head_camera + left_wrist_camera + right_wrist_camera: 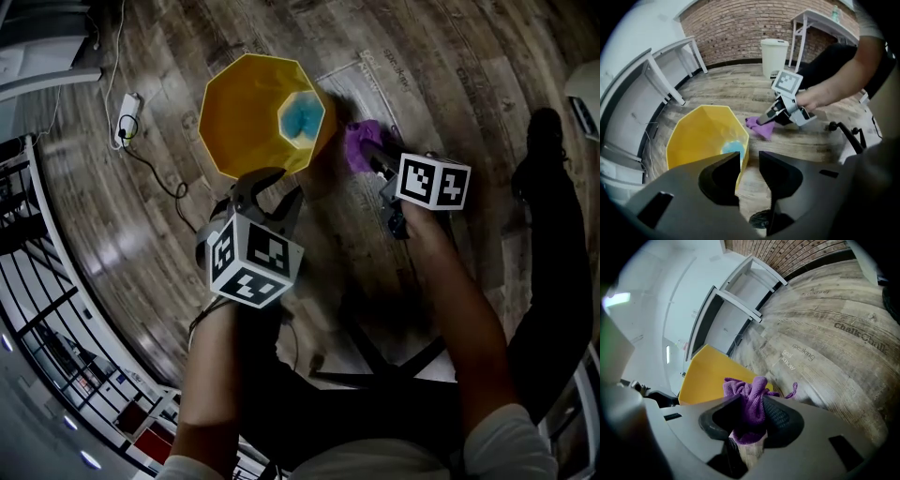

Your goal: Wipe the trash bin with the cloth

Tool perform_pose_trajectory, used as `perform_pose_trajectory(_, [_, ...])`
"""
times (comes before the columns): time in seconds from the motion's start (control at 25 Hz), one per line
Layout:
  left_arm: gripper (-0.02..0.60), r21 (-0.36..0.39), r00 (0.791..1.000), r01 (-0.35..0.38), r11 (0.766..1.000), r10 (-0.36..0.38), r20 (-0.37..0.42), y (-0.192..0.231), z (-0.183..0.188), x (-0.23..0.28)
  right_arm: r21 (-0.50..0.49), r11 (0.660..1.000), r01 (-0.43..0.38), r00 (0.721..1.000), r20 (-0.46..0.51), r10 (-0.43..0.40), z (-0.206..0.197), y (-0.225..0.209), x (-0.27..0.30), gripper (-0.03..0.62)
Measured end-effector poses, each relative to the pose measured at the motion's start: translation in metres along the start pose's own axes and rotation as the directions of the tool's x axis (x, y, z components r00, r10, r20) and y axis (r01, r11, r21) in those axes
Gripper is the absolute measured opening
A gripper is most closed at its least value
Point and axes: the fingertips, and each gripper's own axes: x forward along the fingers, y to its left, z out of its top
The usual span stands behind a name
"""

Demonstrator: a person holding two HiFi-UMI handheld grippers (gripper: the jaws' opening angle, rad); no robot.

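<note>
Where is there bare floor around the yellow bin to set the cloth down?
Bare floor lies beyond the bin, toward the printed lettering, and at its left, past the cable. Crowded: the near side, where the left claw, the right claw with the cloth and the chair base sit.

A white power strip is lying near the wooden floor's left edge. A white lidded bin is standing by the brick wall.

Wood-plank floor carries the yellow trash bin, standing upright. White power strip with cable lies at the bin's 9 o'clock, apart.
</note>
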Motion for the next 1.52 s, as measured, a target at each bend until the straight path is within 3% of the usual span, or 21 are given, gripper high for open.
perform_pose_trajectory(0.24, [0.106, 0.103, 0.999, -0.033, 0.994, 0.037, -0.040, 0.010, -0.004, 0.028, 0.049, 0.994, -0.098, 0.992, 0.087, 0.093, 0.012, 0.025, -0.014, 0.141])
perform_pose_trajectory(0.36, [0.029, 0.091, 0.999, -0.026, 0.995, 0.029, -0.036, 0.009, -0.004, 0.032, 0.060, 0.984, -0.167, 0.980, 0.120, 0.159, 0.021, 0.044, -0.019, 0.141])
perform_pose_trajectory(0.6, [0.012, 0.084, 1.000, 0.031, 0.996, -0.031, -0.002, 0.003, 0.011, 0.038, 0.022, 0.950, -0.311, 0.940, 0.158, 0.304, 0.037, 0.091, -0.031, 0.141])
perform_pose_trajectory(0.84, [0.011, 0.061, 0.999, 0.047, 0.997, -0.048, 0.015, 0.002, 0.015, 0.037, -0.030, 0.916, -0.400, 0.895, 0.200, 0.398, 0.049, 0.111, -0.052, 0.141])
perform_pose_trajectory(1.04, [0.011, 0.051, 0.998, 0.056, 0.997, -0.057, 0.022, 0.002, 0.015, 0.037, -0.060, 0.923, -0.380, 0.909, 0.158, 0.385, 0.039, 0.110, -0.034, 0.141])
perform_pose_trajectory(1.52, [0.011, 0.034, 0.996, 0.074, 0.997, -0.075, 0.049, 0.001, 0.018, 0.036, -0.021, 0.911, -0.412, 0.891, 0.202, 0.407, 0.040, 0.103, -0.029, 0.141])
